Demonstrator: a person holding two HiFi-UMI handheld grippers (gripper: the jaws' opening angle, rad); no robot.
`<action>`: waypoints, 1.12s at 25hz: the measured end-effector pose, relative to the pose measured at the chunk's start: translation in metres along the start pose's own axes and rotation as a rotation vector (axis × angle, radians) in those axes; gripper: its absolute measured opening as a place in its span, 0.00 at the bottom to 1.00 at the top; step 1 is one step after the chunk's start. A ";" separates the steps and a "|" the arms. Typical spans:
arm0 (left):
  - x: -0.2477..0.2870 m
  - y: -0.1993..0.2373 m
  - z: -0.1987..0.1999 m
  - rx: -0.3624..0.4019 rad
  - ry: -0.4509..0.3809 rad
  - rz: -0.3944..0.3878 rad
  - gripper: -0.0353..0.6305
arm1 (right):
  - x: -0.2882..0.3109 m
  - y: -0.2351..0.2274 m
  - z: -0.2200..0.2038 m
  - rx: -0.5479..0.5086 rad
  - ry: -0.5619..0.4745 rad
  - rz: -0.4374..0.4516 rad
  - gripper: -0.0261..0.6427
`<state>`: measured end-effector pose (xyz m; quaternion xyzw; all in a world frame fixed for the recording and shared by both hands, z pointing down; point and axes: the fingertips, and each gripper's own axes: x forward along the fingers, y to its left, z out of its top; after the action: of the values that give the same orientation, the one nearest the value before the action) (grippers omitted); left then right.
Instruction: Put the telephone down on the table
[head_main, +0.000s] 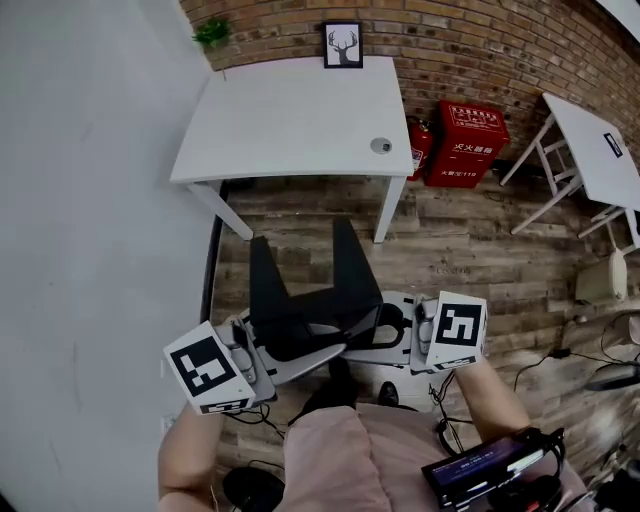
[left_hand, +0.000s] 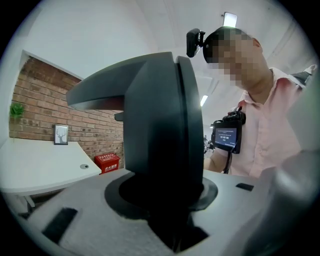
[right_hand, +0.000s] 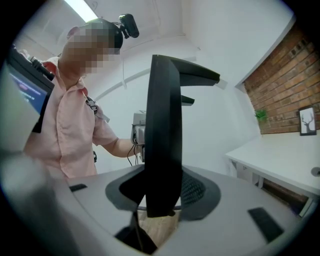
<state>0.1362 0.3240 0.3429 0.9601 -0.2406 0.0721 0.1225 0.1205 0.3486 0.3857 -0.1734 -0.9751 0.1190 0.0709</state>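
Note:
The telephone (head_main: 308, 292), a black angular body with two upright panels, hangs in the air above the wooden floor, in front of the white table (head_main: 290, 120). My left gripper (head_main: 288, 356) grips its lower left side and my right gripper (head_main: 388, 330) its lower right side. In the left gripper view the dark telephone (left_hand: 160, 135) fills the space between the grey jaws of the left gripper (left_hand: 165, 205). In the right gripper view a thin black panel of the telephone (right_hand: 162, 135) stands edge-on between the jaws of the right gripper (right_hand: 157, 205).
A framed deer picture (head_main: 343, 45), a small plant (head_main: 212, 32) and a round cable cap (head_main: 381, 145) are on the white table. Red fire extinguisher boxes (head_main: 465, 135) stand by the brick wall. A second white table (head_main: 600, 150) stands at the right. Cables lie on the floor.

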 end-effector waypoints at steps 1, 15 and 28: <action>-0.004 0.007 0.003 0.001 0.003 -0.006 0.29 | 0.004 -0.006 0.006 0.004 -0.005 -0.006 0.29; -0.034 0.069 0.035 0.042 0.006 -0.083 0.29 | 0.034 -0.067 0.043 -0.053 -0.012 -0.095 0.29; -0.002 0.152 0.023 -0.021 0.035 -0.117 0.29 | 0.021 -0.152 0.030 0.014 -0.028 -0.111 0.29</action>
<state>0.0633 0.1891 0.3510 0.9699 -0.1826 0.0789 0.1407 0.0472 0.2114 0.3979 -0.1169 -0.9832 0.1243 0.0648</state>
